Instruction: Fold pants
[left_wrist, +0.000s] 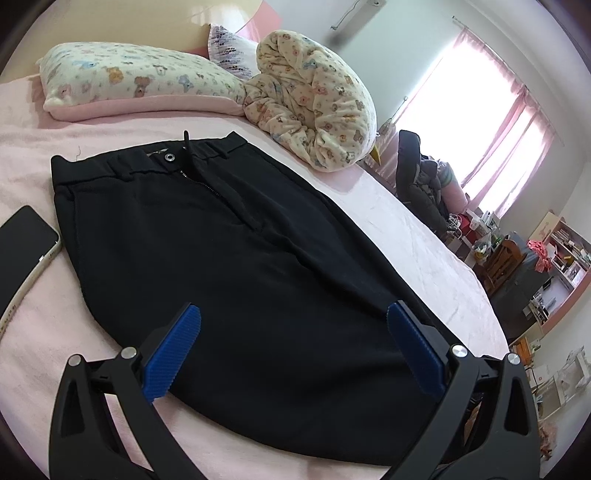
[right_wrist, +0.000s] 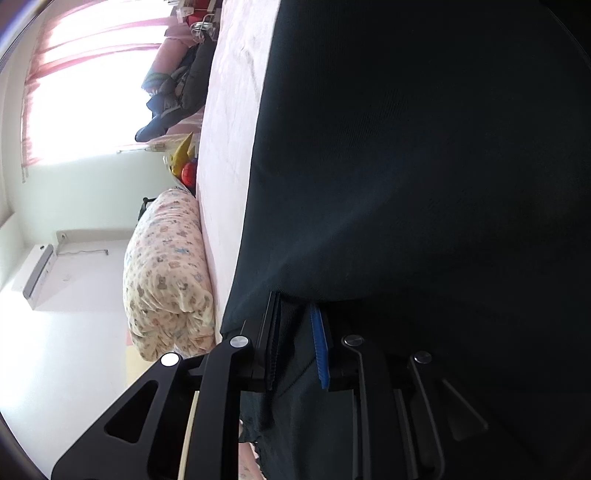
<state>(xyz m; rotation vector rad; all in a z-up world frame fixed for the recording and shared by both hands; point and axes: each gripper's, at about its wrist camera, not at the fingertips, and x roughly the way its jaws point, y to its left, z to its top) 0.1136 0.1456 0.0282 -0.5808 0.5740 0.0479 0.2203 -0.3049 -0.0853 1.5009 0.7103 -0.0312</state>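
Pants gripped at the near end, waist far

The pants (left_wrist: 229, 258) are laid lengthwise on the bed (left_wrist: 399, 229); cloth is clenched by the right hand-held gripper (right_wrist: 297, 347), while the left hand-held gripper (left_wrist: 293, 354) is held released above.

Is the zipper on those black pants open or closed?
Open: the black fabric pants' fly gapes below the metal snap button, zipper teeth showing.

From the left wrist we look low over the pants (left_wrist: 229, 258), pillows at twelve o'clock; our right-wrist view, rolled sideways, presses close against them (right_wrist: 406, 166).
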